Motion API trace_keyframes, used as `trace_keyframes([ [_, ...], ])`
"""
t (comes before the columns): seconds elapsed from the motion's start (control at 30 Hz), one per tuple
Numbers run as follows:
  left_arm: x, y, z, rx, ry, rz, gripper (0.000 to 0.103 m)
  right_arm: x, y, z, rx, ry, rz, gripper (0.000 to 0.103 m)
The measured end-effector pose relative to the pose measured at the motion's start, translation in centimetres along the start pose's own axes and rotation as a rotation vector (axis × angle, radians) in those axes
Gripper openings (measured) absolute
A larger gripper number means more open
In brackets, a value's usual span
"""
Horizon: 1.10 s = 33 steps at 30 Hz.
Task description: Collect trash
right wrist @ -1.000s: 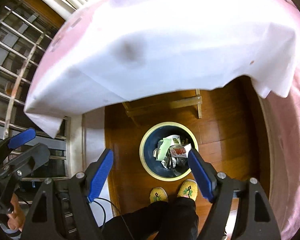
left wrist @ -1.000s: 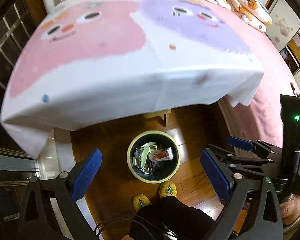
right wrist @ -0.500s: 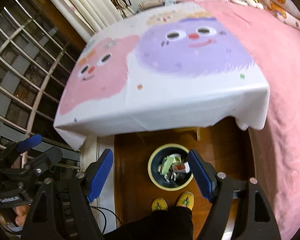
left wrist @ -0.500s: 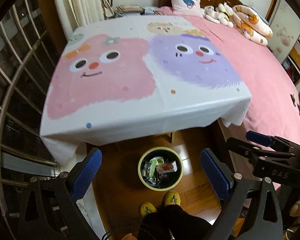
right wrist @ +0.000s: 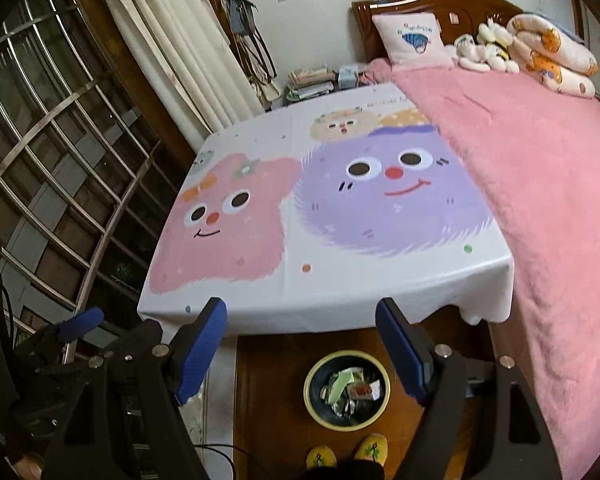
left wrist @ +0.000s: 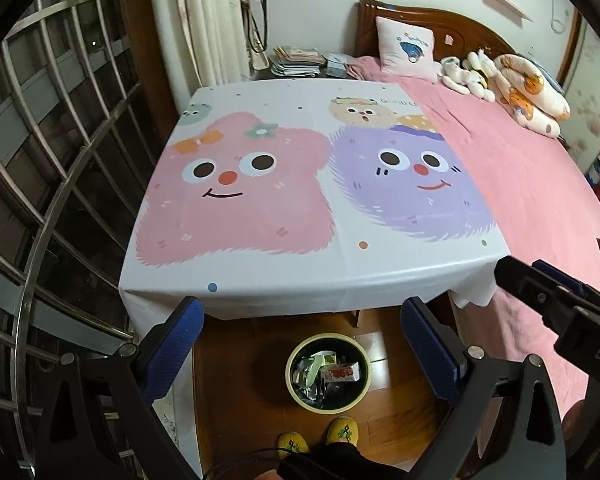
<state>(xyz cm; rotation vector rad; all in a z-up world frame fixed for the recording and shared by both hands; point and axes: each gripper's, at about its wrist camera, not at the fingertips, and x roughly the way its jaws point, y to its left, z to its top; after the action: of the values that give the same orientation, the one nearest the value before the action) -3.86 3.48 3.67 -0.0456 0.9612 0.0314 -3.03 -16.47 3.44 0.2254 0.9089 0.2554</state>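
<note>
A round bin with a yellow rim (left wrist: 327, 372) stands on the wood floor below the table's near edge. It holds crumpled wrappers, foil and a small red-and-white carton (left wrist: 342, 372). It also shows in the right wrist view (right wrist: 346, 388). My left gripper (left wrist: 302, 316) is open and empty, high above the bin. My right gripper (right wrist: 300, 314) is open and empty at about the same height. The right gripper's blue tip shows in the left wrist view (left wrist: 556, 272). No loose trash shows on the table.
A table with a white cartoon cloth (left wrist: 308, 192) fills the middle. A pink bed (left wrist: 532, 184) with pillows and plush toys lies to the right. A barred window (left wrist: 40, 160) is on the left. My yellow slippers (left wrist: 342, 432) stand by the bin.
Both grippers rose and tilted up away from the bin. The bin shrank in view and the whole tabletop and the bed came into sight. Both stayed open.
</note>
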Motion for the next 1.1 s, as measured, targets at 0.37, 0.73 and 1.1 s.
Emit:
trace_keyframes([
  [0.37,0.0,-0.5,-0.2,0.005,-0.029,0.02,0.098,-0.5,1.0,0.0,-0.05,-0.05,-0.024,0.077],
  [0.73,0.3,0.1,0.1,-0.039,-0.027,0.026,0.098,0.1,1.5,-0.4,-0.066,-0.056,-0.022,0.077],
  [1.1,0.3,0.1,0.1,-0.042,-0.028,0.02,0.098,0.1,1.6,-0.4,-0.067,-0.059,-0.026,0.077],
])
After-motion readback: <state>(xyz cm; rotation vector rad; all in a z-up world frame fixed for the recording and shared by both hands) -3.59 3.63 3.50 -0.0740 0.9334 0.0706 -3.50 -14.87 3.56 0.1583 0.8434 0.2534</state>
